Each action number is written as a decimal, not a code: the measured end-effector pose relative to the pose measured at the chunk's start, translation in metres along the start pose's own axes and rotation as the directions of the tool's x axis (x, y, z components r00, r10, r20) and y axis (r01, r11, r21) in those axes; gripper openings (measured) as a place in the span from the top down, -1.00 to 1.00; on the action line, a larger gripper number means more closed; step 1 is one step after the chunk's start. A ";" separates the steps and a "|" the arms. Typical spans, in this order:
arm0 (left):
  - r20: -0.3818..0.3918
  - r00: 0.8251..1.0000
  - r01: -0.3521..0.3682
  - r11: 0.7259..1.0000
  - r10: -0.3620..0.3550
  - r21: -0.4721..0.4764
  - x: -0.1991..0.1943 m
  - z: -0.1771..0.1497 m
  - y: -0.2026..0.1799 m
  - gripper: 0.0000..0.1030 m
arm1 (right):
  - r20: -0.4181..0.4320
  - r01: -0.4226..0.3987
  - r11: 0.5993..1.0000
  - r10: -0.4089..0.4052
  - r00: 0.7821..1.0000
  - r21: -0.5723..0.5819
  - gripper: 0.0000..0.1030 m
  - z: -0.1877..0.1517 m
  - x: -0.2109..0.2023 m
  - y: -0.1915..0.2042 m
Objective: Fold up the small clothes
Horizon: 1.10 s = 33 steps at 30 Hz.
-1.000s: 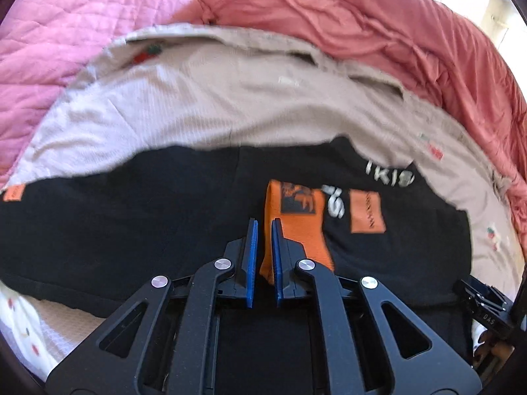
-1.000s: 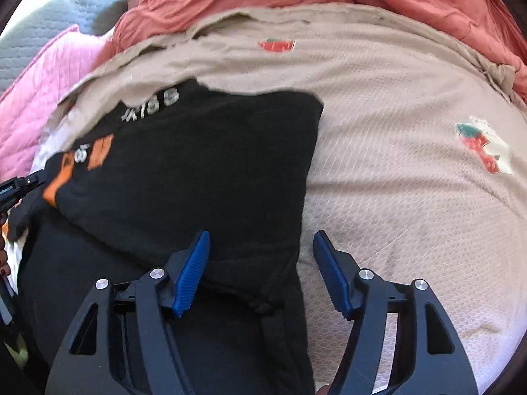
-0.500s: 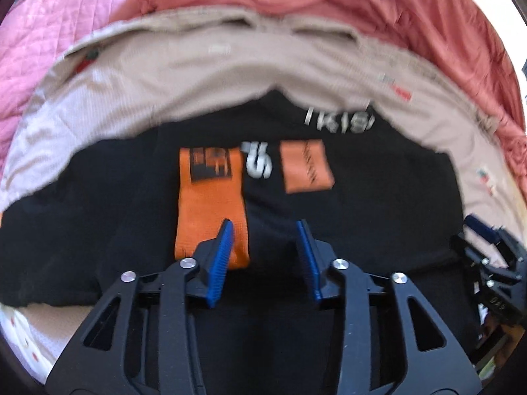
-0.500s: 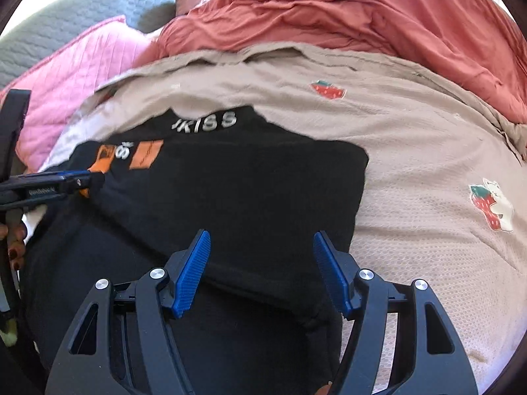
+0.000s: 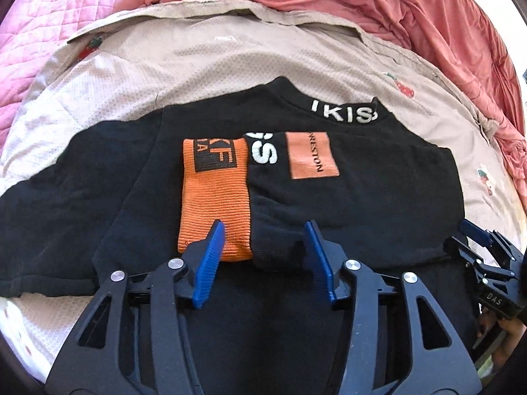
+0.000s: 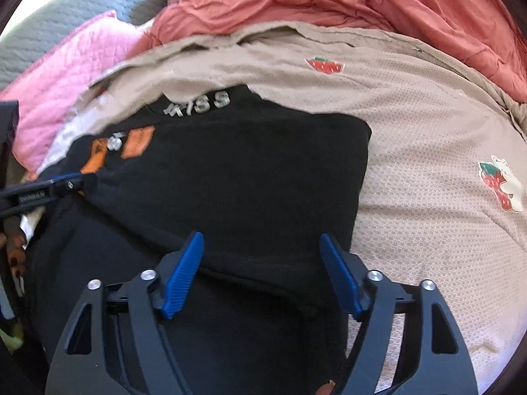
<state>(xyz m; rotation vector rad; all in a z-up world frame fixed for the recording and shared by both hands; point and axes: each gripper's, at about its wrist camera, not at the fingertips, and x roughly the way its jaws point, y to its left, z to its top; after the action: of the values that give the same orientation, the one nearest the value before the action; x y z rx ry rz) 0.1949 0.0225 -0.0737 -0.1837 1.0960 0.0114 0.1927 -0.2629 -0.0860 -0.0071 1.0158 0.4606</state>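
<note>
A black shirt (image 5: 378,204) with white letters at its collar lies partly folded on a beige strawberry-print blanket (image 5: 197,65). One sleeve is laid across the shirt's chest, its orange cuff (image 5: 214,197) beside an orange patch (image 5: 313,156). My left gripper (image 5: 263,233) hovers over the cuff's near end. Its jaws are opening, with the cuff and a black fold between them, and the pads press on nothing. My right gripper (image 6: 261,242) stands over the shirt's (image 6: 247,171) folded right part. Its jaws are opening too, straddling black cloth without pressing it.
A pink quilt (image 5: 49,33) lies at the left and a rumpled salmon cover (image 5: 362,0) at the back and right. A grey cushion (image 6: 66,16) sits far left in the right wrist view. Bare blanket (image 6: 411,164) spreads to the right of the shirt.
My left jaws were shut on the orange cuff and have parted; the cuff now lies flat on the shirt. The right jaws have widened a little, staying over the same fold.
</note>
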 end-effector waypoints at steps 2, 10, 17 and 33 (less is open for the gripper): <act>0.008 1.000 -0.004 1.000 0.004 0.005 -0.004 0.000 -0.001 0.11 | 0.021 0.000 1.000 0.000 1.000 -0.009 -0.46 0.002 -0.005 0.002; 0.021 1.000 -0.013 1.000 0.013 0.007 -0.020 -0.005 0.003 -0.46 | 0.097 0.027 1.000 -0.027 0.995 -0.003 -0.87 0.008 -0.021 0.002; 0.057 0.998 -0.036 0.999 0.033 0.040 -0.037 -0.004 -0.001 -0.81 | 0.174 0.052 0.999 -0.049 0.984 -0.008 -0.88 0.011 -0.039 0.005; 0.121 0.992 -0.034 0.999 0.031 0.018 -0.071 -0.007 0.020 -0.82 | 0.272 0.167 0.983 -0.139 0.952 -0.082 -0.89 -0.003 -0.076 0.053</act>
<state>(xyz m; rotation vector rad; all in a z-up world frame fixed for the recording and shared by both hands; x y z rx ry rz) 0.1543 0.0470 -0.0173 -0.1452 0.9775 0.0399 0.1373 -0.2432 -0.0142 -0.1143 0.7208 0.3609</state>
